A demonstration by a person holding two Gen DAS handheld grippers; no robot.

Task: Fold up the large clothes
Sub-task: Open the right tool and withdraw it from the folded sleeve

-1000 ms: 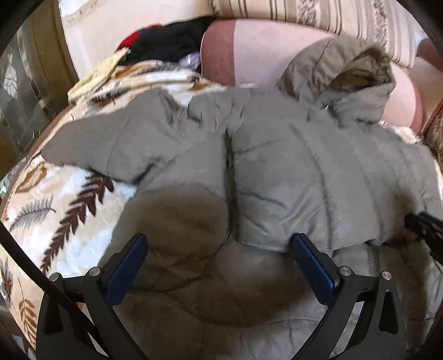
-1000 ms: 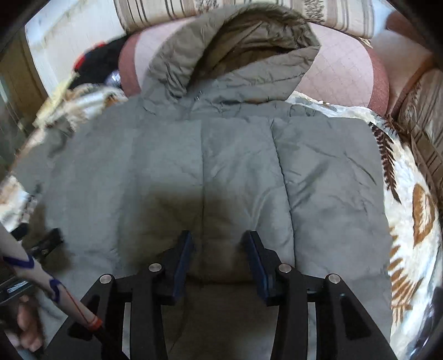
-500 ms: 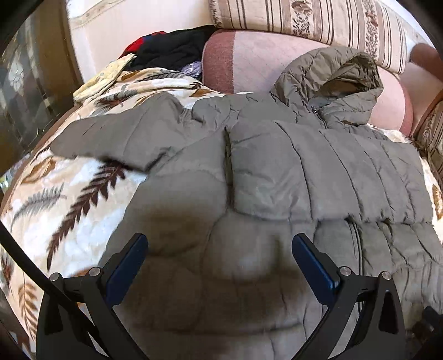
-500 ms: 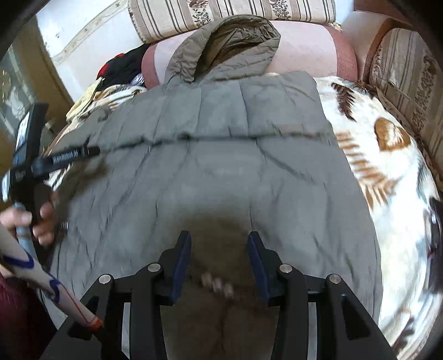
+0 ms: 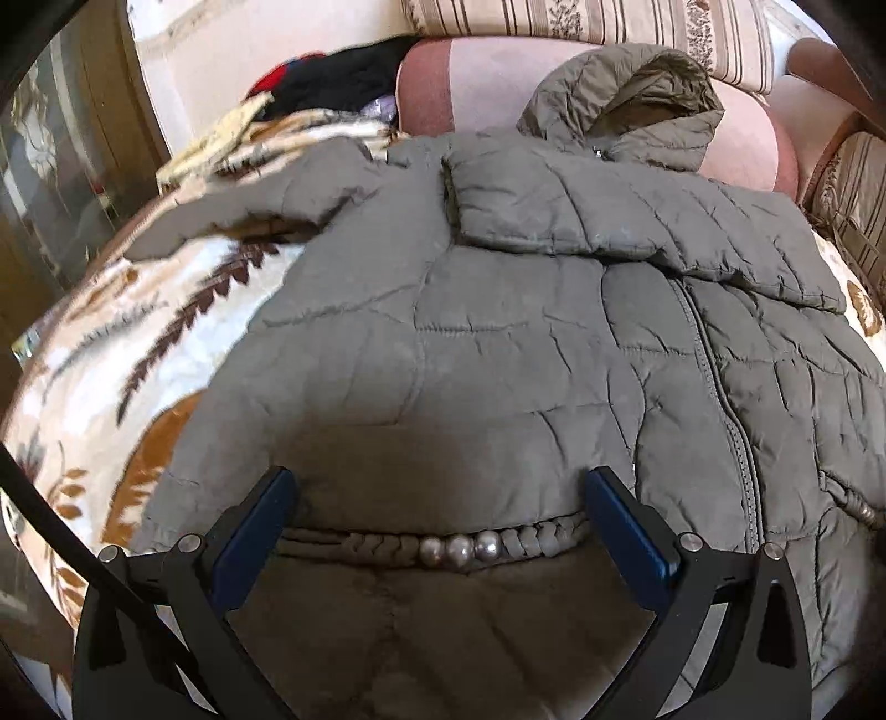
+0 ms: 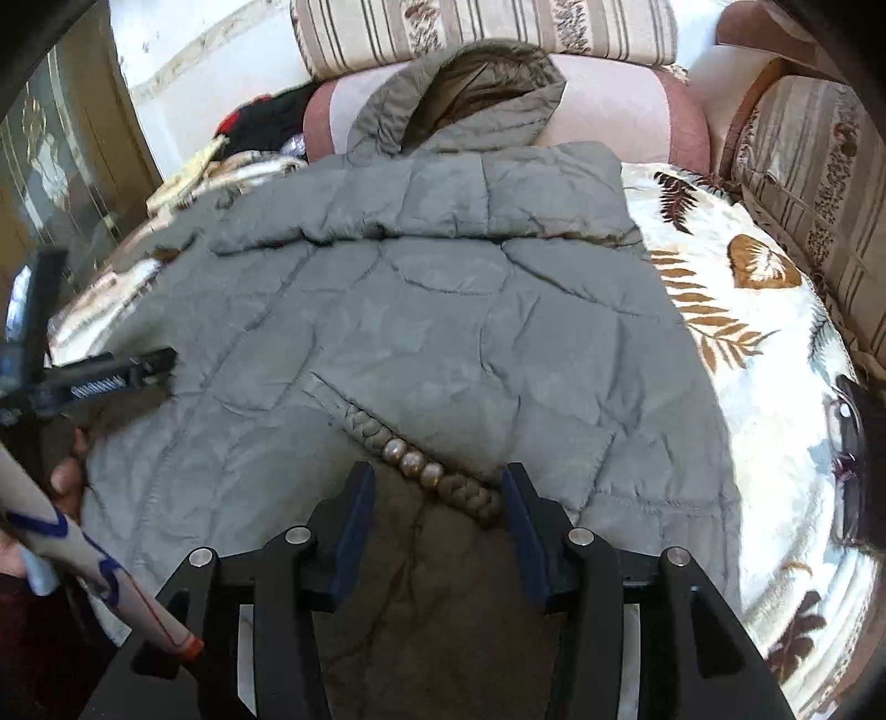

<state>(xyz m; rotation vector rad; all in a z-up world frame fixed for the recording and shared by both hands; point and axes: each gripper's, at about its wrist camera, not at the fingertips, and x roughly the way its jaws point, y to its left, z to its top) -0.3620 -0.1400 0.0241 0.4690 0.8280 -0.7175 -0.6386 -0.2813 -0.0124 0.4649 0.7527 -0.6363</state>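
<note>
A large olive-grey quilted hooded jacket [image 5: 526, 343] lies spread front up on a leaf-print blanket; it also fills the right wrist view [image 6: 421, 332]. Its right sleeve is folded across the chest [image 5: 609, 221]. The hood [image 5: 626, 94] rests against a pink cushion. A braided pocket trim with three metal beads [image 5: 459, 548] lies between the fingers of my open left gripper [image 5: 437, 498], just above the lower jacket. My right gripper [image 6: 437, 487] is open and empty over the hem, with a beaded trim [image 6: 412, 462] between its fingertips. The left gripper also shows in the right wrist view [image 6: 122, 371].
The leaf-print blanket [image 6: 747, 310] covers the sofa seat. Pink cushion [image 5: 482, 72] and striped back cushions [image 6: 487, 27] stand behind. A pile of dark and red clothes [image 5: 332, 83] lies at back left. A glass cabinet [image 5: 50, 183] stands left.
Both grippers have pulled back toward the jacket's hem, so the beaded trims come into view. The right sleeve stays folded across the chest. Both grippers stay open.
</note>
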